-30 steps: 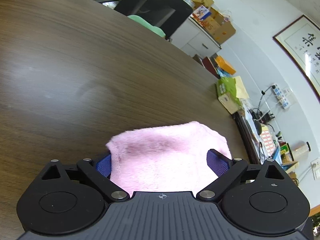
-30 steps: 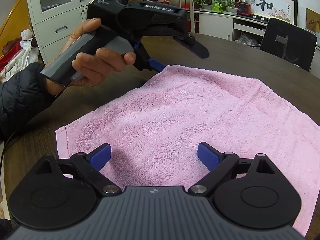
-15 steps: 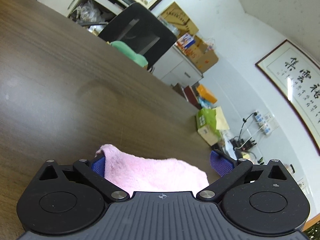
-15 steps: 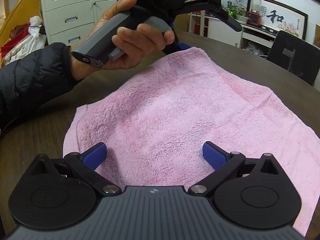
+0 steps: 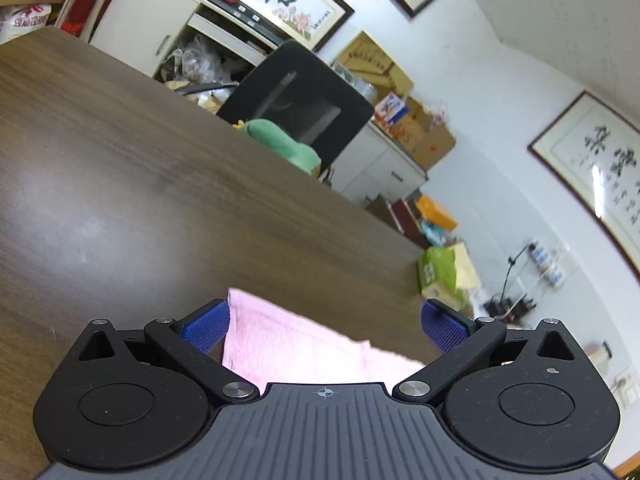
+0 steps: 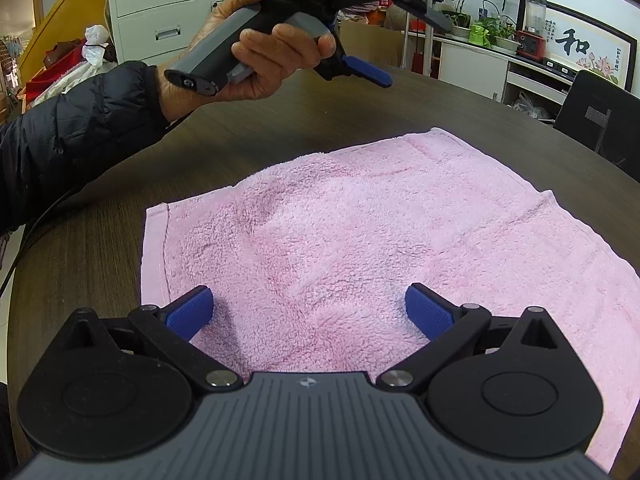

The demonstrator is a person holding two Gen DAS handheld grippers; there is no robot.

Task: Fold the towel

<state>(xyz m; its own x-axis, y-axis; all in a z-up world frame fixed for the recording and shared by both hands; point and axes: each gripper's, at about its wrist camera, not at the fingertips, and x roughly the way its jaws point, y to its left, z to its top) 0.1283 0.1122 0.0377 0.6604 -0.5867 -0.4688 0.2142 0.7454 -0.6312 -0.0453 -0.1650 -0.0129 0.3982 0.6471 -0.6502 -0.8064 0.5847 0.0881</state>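
Observation:
A pink towel (image 6: 360, 220) lies spread flat on the dark wooden table (image 6: 280, 120). My right gripper (image 6: 310, 312) is open low over the towel's near edge, close to its near left corner, with terry cloth showing between its blue pads (image 6: 190, 312). A hand (image 6: 272, 60) holds my left gripper (image 6: 404, 48) in the air beyond the towel's far left side, open and empty. In the left wrist view the left gripper (image 5: 324, 326) is open, and only a strip of the towel (image 5: 300, 352) shows below it.
A black office chair (image 5: 304, 100) with a green cushion (image 5: 280, 140) stands at the table's far edge. White cabinets (image 6: 160, 12), plants and boxes line the walls. A dark sleeve (image 6: 72, 136) and a cable (image 6: 24, 240) lie over the table's left edge.
The left gripper has lifted off the towel's far left corner and tipped upward, staying open. The towel now lies flat. The right gripper has barely shifted.

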